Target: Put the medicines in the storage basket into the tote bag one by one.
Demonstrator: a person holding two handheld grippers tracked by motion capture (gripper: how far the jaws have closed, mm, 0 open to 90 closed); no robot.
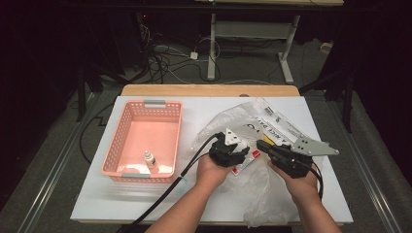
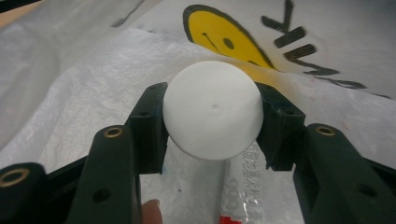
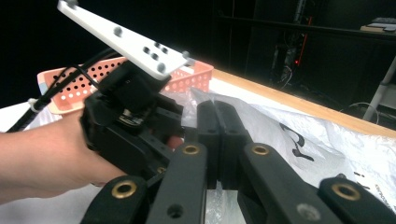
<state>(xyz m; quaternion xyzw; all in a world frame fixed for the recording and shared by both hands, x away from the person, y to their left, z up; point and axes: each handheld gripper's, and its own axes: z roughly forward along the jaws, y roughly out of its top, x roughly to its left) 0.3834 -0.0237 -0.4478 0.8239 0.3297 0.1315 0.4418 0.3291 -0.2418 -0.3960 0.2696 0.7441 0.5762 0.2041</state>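
My left gripper (image 2: 212,112) is shut on a white round object (image 2: 212,109); both pads press its sides. It hangs over a crumpled white plastic bag (image 2: 79,88) printed with a yellow smiley face (image 2: 219,35). A red-and-white packet (image 2: 238,186) lies on the bag just under the object. From above, the left gripper (image 1: 243,154) sits at the bag's (image 1: 233,119) left side, beside the packet (image 1: 241,166). My right gripper (image 1: 262,144) faces it from the right. Its jaws (image 3: 217,121) are pressed together where the bag's film (image 3: 194,100) rises up to their tips.
A pink plastic basket (image 1: 121,141) stands at the left of the white tabletop (image 1: 145,204), with a small bottle (image 1: 149,159) inside near its front wall. Black cables trail off the front edge. Beyond the far wooden edge (image 1: 209,90) are the floor and desk legs.
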